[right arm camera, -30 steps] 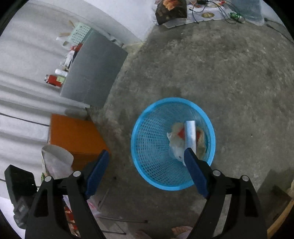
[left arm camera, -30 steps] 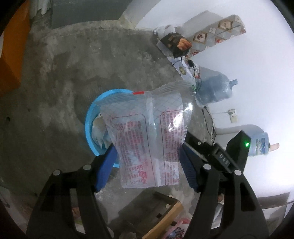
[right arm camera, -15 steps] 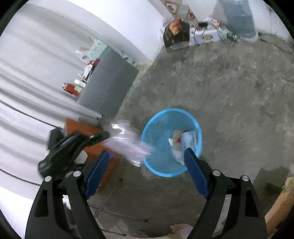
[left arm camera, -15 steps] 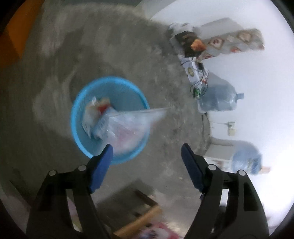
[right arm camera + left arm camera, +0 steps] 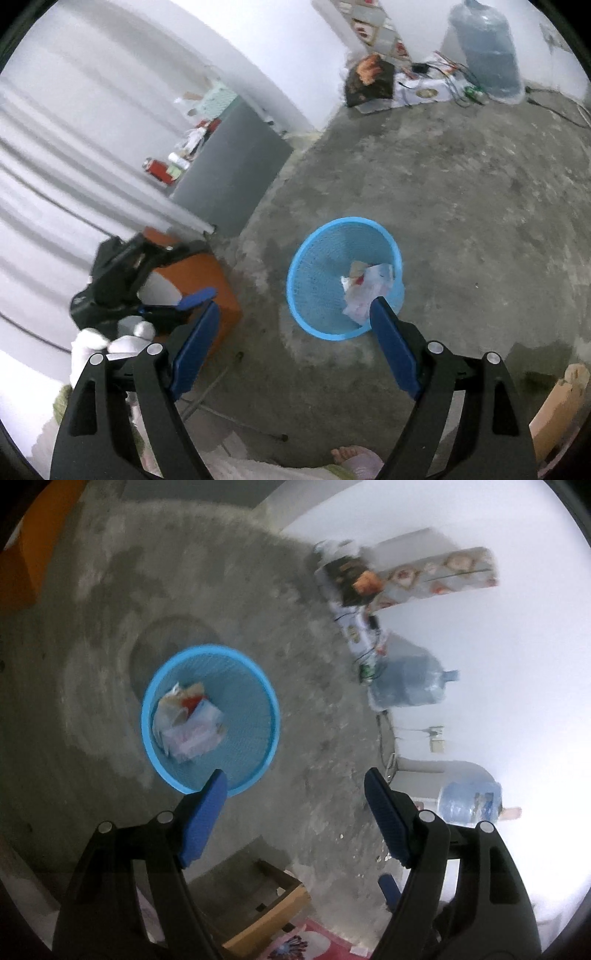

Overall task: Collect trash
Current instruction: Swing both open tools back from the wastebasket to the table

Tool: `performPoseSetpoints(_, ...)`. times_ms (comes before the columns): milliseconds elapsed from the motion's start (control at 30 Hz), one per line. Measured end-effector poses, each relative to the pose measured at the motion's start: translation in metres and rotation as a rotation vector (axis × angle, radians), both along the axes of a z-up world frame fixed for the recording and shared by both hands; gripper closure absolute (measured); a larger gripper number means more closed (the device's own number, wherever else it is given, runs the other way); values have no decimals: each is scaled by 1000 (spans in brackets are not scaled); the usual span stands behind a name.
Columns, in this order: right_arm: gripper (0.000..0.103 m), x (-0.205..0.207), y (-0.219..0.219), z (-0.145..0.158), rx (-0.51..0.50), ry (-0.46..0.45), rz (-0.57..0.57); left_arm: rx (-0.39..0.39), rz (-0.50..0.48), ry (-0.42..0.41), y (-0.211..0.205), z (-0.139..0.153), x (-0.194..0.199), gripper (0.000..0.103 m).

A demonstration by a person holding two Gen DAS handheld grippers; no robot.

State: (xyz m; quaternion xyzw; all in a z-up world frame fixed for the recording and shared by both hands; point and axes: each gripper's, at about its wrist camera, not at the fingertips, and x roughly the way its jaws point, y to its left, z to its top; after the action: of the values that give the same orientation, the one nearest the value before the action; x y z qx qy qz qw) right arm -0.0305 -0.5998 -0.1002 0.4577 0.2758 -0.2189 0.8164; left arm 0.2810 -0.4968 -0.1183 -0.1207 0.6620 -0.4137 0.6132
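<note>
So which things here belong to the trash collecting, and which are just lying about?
Job:
- round blue mesh plastic basket
- crumpled clear and white plastic wrappers inside it
- left gripper and right gripper, both open, empty

Lying about:
- two large blue water jugs
- orange cabinet
- grey metal box

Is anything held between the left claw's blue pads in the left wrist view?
No. The left claw stands open with only bare concrete floor between its pads; the crumpled plastic wrappers lie in the blue mesh basket.
</note>
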Motion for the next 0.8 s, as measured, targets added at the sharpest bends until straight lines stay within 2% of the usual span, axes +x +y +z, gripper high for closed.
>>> performPoseSetpoints(167,22,10,28,22,-32,-53,101,-99,-19,-89,55,62,-11,31)
performPoseSetpoints(367,22,41,75,48,-53,-99,300,-133,-66,-309,145,151,-38,29)
performPoseSetpoints(467,22,62,107,67,-94,-121,417,-145,-29,-425,205,185,-45,26)
performPoseSetpoints(633,20,104,165,99,-185,-152,633,-69,82,-555,307,212,-48,24)
performPoseSetpoints(800,15,145,227,115,-267,-164,805,61,195,-620,395,218,-41,23)
